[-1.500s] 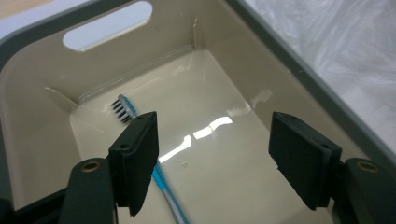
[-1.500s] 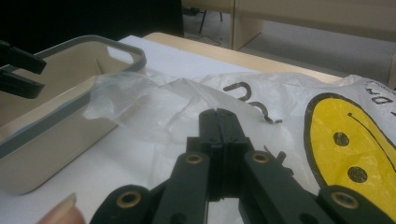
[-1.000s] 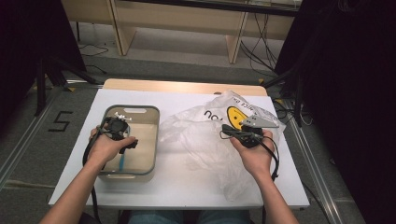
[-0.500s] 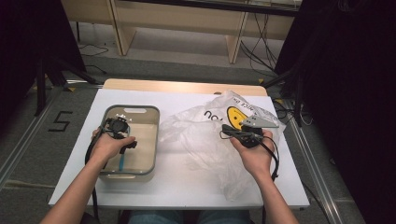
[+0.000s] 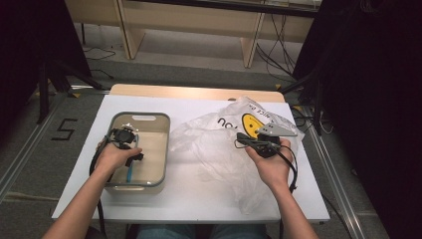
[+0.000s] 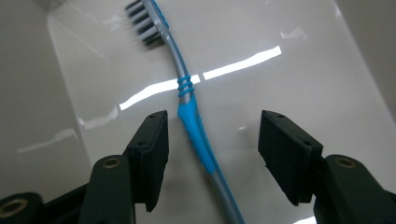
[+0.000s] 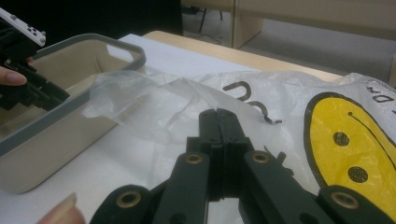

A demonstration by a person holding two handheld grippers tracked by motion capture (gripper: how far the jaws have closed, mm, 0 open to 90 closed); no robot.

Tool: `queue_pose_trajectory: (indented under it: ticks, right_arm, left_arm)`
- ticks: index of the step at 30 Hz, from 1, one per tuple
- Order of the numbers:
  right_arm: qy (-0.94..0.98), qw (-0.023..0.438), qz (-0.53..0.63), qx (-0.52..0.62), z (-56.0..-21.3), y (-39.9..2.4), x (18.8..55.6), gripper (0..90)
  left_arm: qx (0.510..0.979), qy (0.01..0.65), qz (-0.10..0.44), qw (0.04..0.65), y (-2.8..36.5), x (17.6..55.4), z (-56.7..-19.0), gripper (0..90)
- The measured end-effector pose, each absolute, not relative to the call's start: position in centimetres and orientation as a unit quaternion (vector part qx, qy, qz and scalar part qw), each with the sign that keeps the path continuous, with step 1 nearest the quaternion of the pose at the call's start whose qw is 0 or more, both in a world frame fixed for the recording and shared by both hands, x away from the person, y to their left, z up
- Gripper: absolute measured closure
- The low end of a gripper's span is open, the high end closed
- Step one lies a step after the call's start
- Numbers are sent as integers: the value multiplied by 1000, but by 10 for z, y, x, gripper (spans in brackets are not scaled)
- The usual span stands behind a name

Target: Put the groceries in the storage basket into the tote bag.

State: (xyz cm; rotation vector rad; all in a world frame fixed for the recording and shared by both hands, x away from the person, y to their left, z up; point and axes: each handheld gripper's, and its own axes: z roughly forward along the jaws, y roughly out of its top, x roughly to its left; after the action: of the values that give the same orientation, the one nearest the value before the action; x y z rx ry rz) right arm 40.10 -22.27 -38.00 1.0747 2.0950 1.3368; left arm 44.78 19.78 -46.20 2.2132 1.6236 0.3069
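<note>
A toothbrush (image 6: 189,116) with a grey and blue handle and dark bristles lies flat on the floor of a beige bin (image 5: 163,149); its blue handle (image 5: 130,172) also shows from above. My left gripper (image 6: 212,120) points down into the bin (image 6: 303,70), astride the handle. Its jaws have just been closing, but both pads still stand clear of the toothbrush. From above, the left gripper (image 5: 133,155) sits low inside the bin. My right gripper (image 7: 218,114) is shut with nothing seen between its jaws. It hovers over a crumpled plastic bag (image 7: 177,102).
The translucent bag (image 5: 209,147) with a yellow smiley face (image 7: 364,140) covers the table's right half. The bin's grey rim (image 7: 70,44) lies left of the right gripper (image 5: 240,139). The white table (image 5: 199,204) has bare room in front.
The left gripper has sunk slightly lower into the bin. The right hand has not moved.
</note>
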Motion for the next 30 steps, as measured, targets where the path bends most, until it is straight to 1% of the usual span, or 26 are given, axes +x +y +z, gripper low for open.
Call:
queue_pose_trajectory:
  ticks: [5, 12, 19, 30]
  right_arm:
    - [755, 215, 482, 389, -380, -223, 401, 900]
    - [755, 215, 482, 388, -380, -223, 401, 900]
    - [755, 216, 482, 389, -380, -223, 401, 900]
    - [757, 216, 480, 387, -380, -222, 401, 900]
  left_arm:
    - [789, 577, 104, 186, 198, 447, -463, 455]
    - [785, 582, 104, 185, 201, 447, -462, 520]
    - [791, 576, 102, 180, 200, 447, -462, 586]
    - [794, 572, 102, 178, 199, 452, -461, 651]
